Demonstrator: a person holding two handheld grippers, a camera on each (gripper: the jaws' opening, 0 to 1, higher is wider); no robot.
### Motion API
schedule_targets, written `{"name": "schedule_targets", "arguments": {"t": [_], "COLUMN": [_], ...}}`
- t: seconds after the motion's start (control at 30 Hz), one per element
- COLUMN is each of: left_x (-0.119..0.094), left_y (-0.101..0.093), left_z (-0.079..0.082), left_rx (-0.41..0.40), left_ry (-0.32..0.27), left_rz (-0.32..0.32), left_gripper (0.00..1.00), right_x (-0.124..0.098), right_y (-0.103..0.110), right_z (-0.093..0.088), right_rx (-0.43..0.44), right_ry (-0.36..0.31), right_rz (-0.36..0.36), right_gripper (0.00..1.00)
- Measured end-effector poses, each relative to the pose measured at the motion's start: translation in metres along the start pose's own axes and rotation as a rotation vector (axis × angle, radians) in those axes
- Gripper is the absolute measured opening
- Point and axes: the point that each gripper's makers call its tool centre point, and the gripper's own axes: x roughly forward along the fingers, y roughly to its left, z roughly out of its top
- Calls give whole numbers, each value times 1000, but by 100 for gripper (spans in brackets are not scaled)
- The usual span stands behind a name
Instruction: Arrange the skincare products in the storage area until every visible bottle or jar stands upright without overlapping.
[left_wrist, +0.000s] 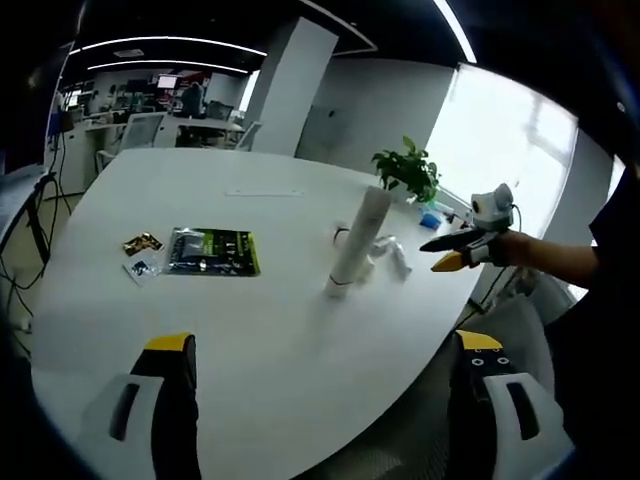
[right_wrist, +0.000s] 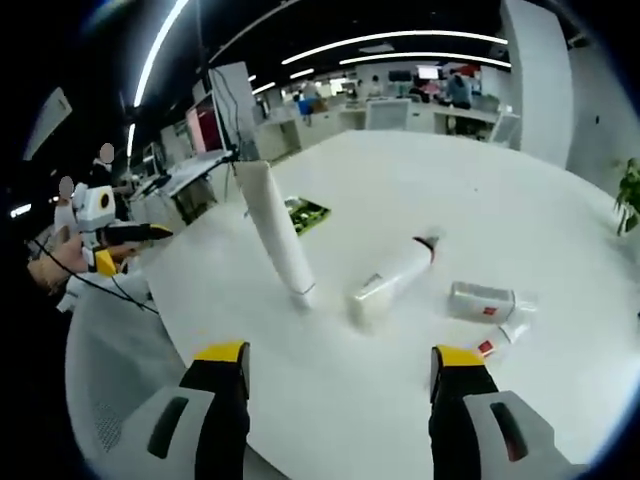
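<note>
On the round white table (right_wrist: 560, 200), 1 tall white tube (right_wrist: 276, 232) stands upright; a second white tube (right_wrist: 392, 282) and a small white bottle (right_wrist: 482, 301) lie flat; both grippers, left (left_wrist: 320, 350) and right (right_wrist: 338, 362), hover spread and empty; next, seemingly, righting the fallen tube by gripping its side.
</note>
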Motion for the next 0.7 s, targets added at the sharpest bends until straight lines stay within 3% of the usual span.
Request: {"name": "schedule_targets", "arguments": {"t": [0.4,0.7], "left_x": [4,10], "left_y": [3,0], "left_z": [-5,-15], "left_rx": [-26,-42], "left_ry": [11,29], "left_rz": [3,-8], "left_gripper": [97,97], "right_x": [31,49], "right_y": [-8,-15], "right_z": [7,14], "right_rx": [12,13], "right_ry": [63,107], "right_rz": [16,-10], "right_gripper": [71,66]}}
